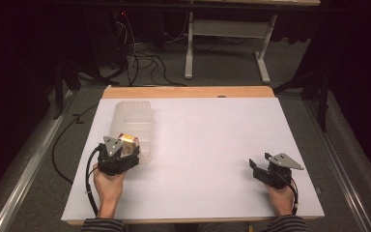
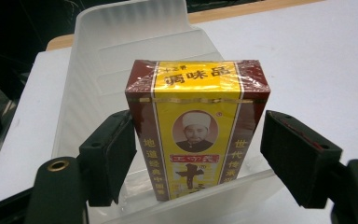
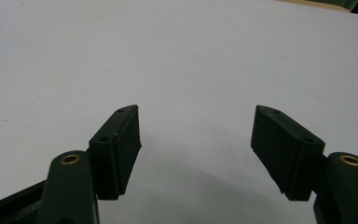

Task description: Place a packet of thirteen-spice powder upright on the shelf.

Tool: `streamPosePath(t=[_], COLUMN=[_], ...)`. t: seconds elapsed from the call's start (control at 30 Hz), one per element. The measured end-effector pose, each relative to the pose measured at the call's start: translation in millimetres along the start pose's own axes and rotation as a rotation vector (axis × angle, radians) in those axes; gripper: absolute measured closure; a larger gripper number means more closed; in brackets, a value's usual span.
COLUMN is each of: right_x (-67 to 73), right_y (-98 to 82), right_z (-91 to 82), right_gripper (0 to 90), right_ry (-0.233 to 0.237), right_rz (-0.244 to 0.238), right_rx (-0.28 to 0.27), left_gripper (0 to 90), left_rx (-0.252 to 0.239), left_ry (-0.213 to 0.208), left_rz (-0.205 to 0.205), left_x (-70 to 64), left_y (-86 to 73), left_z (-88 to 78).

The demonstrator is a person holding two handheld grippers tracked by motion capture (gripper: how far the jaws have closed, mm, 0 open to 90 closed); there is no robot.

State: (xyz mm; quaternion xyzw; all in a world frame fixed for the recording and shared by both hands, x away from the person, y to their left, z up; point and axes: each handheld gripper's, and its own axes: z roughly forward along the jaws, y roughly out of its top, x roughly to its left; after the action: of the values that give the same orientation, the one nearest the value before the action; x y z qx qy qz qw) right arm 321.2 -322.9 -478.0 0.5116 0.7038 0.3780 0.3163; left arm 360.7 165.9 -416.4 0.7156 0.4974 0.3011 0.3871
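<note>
Our left gripper [image 2: 198,158] is spread around the box [image 2: 196,128], which stands upright at the near end of the bin [image 2: 121,51]. We should square both jaws before closing or withdrawing. Our right gripper [image 3: 196,154] rests spread, pinching nothing.

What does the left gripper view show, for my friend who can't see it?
A red and yellow cardboard box with a printed portrait stands upright in the near end of a clear plastic bin on a white table. The left gripper is open, its black jaws on either side of the box, with a gap at the right jaw.
</note>
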Motion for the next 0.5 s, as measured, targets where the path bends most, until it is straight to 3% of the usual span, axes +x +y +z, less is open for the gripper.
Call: streamPosePath(t=[0.5], right_x=[0.4], right_y=[0.0], right_z=[0.0], right_gripper=[33.5], right_ry=[-0.002], right_rz=[-0.004], right_rx=[0.001], left_gripper=[23.3], left_rx=[-0.014], left_ry=[0.006], left_rz=[0.009], left_x=[-0.4], left_y=[-1.5], left_z=[-6.6])
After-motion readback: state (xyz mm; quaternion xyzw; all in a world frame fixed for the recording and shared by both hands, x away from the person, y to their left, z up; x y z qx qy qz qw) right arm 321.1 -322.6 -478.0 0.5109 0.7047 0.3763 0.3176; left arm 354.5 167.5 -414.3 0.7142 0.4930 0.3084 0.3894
